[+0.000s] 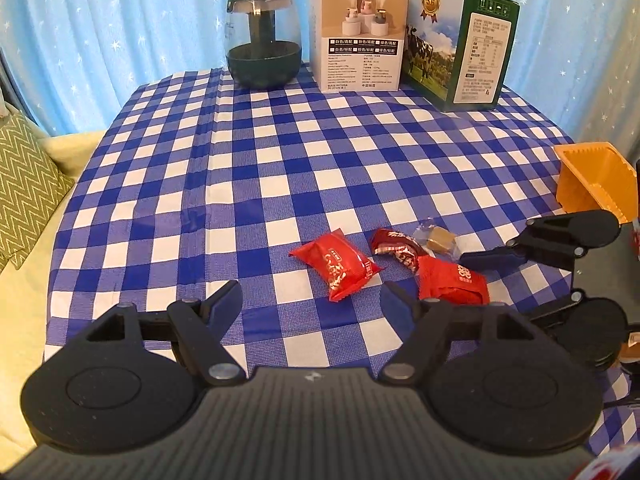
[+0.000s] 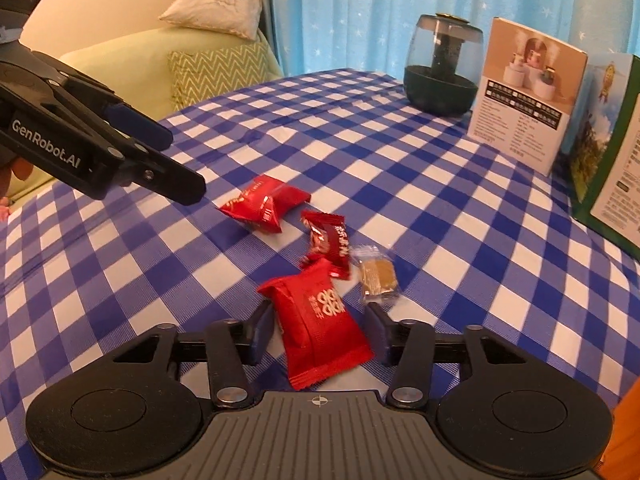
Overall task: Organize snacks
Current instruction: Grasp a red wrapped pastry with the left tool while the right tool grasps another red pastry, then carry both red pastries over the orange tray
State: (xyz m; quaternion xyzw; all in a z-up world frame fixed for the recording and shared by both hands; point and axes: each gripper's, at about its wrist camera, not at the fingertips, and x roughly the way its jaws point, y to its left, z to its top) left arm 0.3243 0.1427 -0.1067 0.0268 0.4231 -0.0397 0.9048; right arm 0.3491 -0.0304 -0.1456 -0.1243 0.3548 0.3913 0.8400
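Your right gripper [image 2: 318,332] straddles the nearest snack, a bright red crinkled foil packet with gold lettering [image 2: 318,326]. Jaws partly closed; left pad looks at the wrapper's edge, right pad shows a gap. Not a grip yet, by my reading. The packet's long axis runs roughly along your pointing line, so the jaws close across its short width — good.

Your left gripper [image 1: 312,300] hangs open and empty, above the blue-and-white checked tablecloth [image 1: 240,160]. The left-hand red foil packet [image 1: 338,266] lies just ahead of it, slightly right.

Crowding: a dark red twisted-end sweet [image 2: 330,242] touches or nearly touches the far end of the straddled packet. A clear-wrapped tan block of candy [image 2: 376,276] sits just beyond your right pad. Either could drag along on a lift.

Further right in the left wrist view, an orange plastic bin [image 1: 592,180] stands at the table edge, likely the destination; the right hand is nearer it.

Far edge: a dark green glass-domed humidifier [image 1: 264,38], its white printed carton [image 1: 358,36], a green milk carton with cow picture [image 1: 460,52]. All well apart from the snacks.
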